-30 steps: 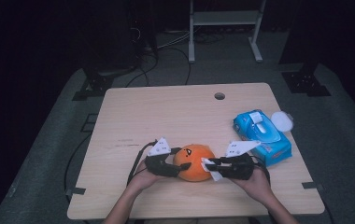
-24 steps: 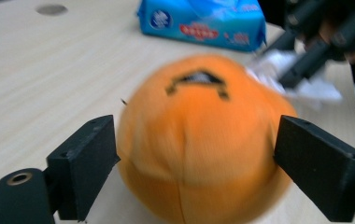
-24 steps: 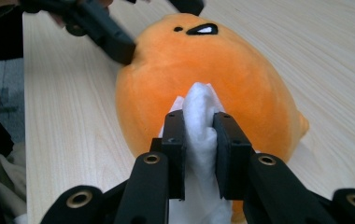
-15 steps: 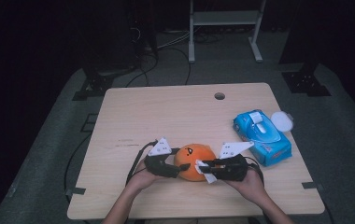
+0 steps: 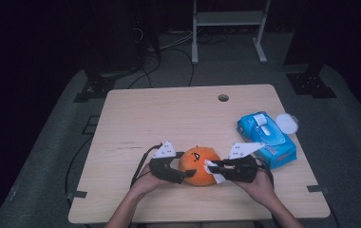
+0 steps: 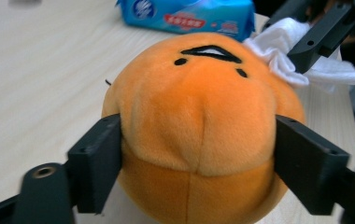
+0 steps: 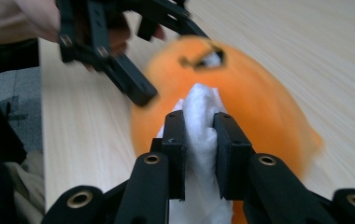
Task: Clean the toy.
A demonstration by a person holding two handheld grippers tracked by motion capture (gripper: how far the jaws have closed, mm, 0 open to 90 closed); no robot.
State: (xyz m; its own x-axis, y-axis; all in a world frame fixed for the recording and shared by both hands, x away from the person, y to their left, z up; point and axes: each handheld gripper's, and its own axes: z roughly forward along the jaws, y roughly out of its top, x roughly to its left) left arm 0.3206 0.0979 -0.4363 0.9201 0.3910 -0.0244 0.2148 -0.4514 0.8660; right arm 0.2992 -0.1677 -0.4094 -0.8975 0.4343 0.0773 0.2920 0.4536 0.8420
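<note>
Plush (image 5: pixel 198 166) sits near counter (image 5: pixel 169 114) front edge, left tool (image 6: pixel 199 154) clamped on its sides, jaws just eased wider. Right tool (image 7: pixel 199 135) pinches a wipe (image 7: pixel 202 121) vs its side. Risk: loose grip lets plush roll w/ hard rubbing; wipe may slip.

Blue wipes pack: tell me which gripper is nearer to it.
Right. The right gripper, pinching a white tissue, sits just beside the wipes pack; the left gripper clamps the orange plush on its far side.
</note>
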